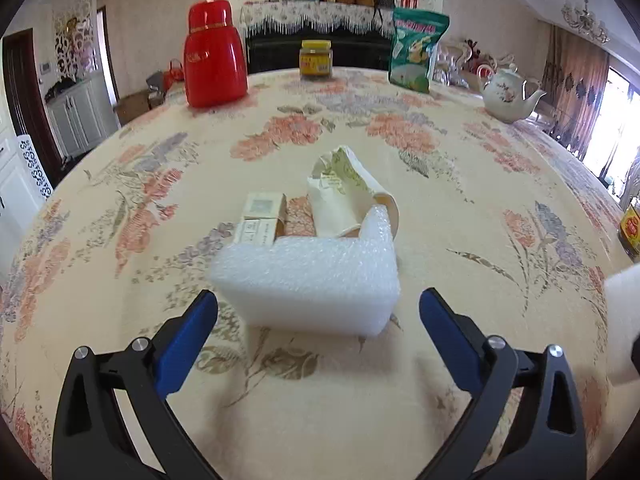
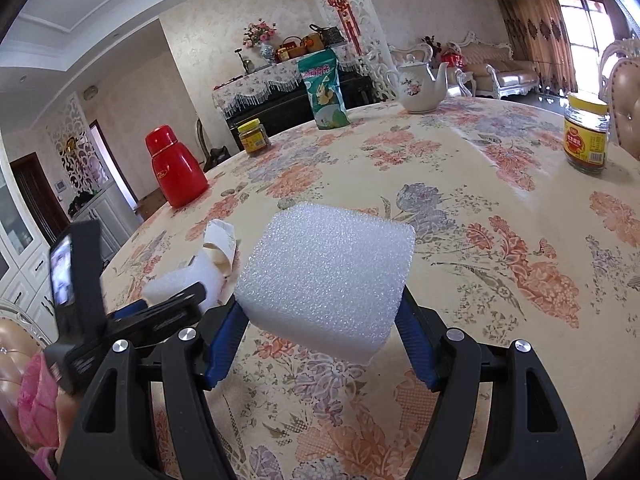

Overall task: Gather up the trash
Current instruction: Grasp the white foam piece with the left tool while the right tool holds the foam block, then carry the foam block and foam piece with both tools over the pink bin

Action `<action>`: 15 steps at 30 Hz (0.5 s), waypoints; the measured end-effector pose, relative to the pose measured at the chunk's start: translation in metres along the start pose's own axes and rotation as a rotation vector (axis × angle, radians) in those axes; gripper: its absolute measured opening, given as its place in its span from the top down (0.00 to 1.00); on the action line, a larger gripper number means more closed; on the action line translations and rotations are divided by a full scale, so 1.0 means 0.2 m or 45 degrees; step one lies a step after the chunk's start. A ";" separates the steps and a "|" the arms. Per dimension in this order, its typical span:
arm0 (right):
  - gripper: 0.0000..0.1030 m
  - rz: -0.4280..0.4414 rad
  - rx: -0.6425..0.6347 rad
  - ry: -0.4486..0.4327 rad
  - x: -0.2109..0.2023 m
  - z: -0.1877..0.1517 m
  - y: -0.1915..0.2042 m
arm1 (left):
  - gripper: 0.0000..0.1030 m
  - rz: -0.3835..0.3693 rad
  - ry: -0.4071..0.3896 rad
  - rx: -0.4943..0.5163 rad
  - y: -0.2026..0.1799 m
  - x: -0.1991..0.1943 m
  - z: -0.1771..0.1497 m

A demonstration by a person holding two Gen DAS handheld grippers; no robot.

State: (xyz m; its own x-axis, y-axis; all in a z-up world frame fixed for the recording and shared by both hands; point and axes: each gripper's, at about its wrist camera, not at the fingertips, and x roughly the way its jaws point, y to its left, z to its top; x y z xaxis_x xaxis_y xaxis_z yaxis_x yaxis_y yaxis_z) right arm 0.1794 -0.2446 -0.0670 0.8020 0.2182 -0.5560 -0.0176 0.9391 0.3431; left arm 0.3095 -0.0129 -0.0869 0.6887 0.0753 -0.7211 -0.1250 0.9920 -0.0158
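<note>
1. We start close in. In the left wrist view our left gripper [image 1: 318,312] has its two blue fingers spread wide, and nothing is pinched between them.

2. Just past those fingers, a little bit farther away, sits a white foam piece [image 1: 308,280] on the flowered tablecloth [image 1: 460,208]. It lies right in the middle of the gap, straight ahead. Its long side runs left to right, across the gap, and a short arm of foam sticks out on its far right end. The fingers do not touch it yet.

3. We think the next move needs the left gripper to go forward and down so one finger ends up on each end of the foam. The gap looks only just wider than the foam, so there is little room to spare.

4. Our right gripper [image 2: 322,316] is busy. Its blue fingers press on both sides of a white foam block [image 2: 328,276] and hold it up off the cloth. So the left hand is the free one, and it is nearer to the loose trash.

5. Right behind the foam piece lie a small cardboard box [image 1: 262,218] on the left and a squashed paper cup [image 1: 352,196] on the right. The cup touches the foam's far side.

6. Far away on the table stand a red flask [image 1: 214,56], a jar [image 1: 316,59], a green bag [image 1: 416,50] and a teapot [image 1: 508,94]. We think these are not trash.
</note>
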 end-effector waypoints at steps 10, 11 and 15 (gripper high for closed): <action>0.35 0.017 -0.043 0.012 0.01 -0.01 0.05 | 0.23 -0.065 -0.072 0.035 0.01 -0.13 -0.08; 0.35 0.016 -0.046 0.013 0.01 -0.02 0.05 | 0.23 -0.073 -0.083 0.033 0.02 -0.17 -0.10; 0.35 0.009 -0.070 0.025 0.03 -0.03 0.06 | 0.23 -0.093 -0.117 0.023 0.06 -0.29 -0.16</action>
State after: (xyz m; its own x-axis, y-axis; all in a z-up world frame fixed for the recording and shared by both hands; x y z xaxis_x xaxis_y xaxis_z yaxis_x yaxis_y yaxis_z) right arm 0.1802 -0.2305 -0.0699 0.7899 0.2298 -0.5685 -0.0566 0.9505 0.3055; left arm 0.2457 -0.0084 -0.0675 0.7583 0.0106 -0.6518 -0.0595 0.9968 -0.0530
